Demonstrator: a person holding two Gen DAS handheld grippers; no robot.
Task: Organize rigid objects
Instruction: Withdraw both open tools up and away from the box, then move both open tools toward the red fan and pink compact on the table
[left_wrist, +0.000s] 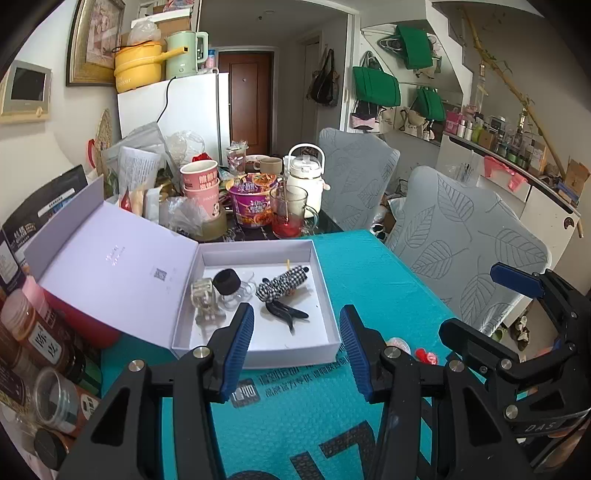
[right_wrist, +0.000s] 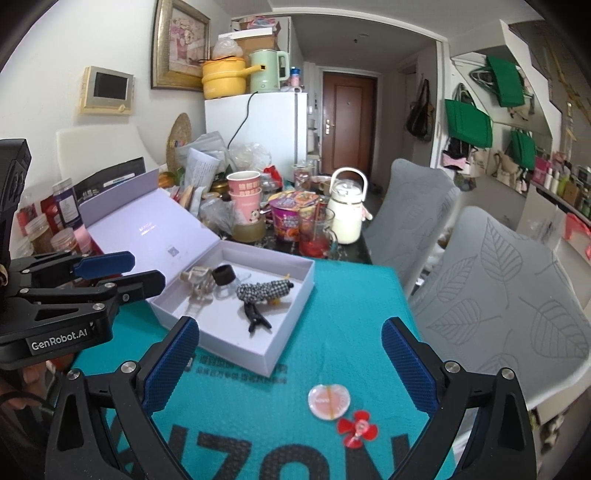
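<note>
Both jaws are standing wide and gripping nothing. Between the right gripper (right_wrist: 291, 363) fingers, slightly toward its right one, the heart clip (right_wrist: 328, 401) and red clip (right_wrist: 357, 427) are lying on the teal mat (right_wrist: 236, 406), just ahead. The left gripper (left_wrist: 297, 350) is facing the white box (left_wrist: 325, 295), so the right hand is sitting nearer. The box is lying forward-left of the clips.

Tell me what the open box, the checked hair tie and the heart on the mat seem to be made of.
Box: matte pale lilac cardboard, judging by its thin stiff walls and folded lid. Hair tie: woven black-and-white checked fabric, soft and bunched. Heart: probably clear glossy plastic with a pink inside; it shows highlights.
</note>
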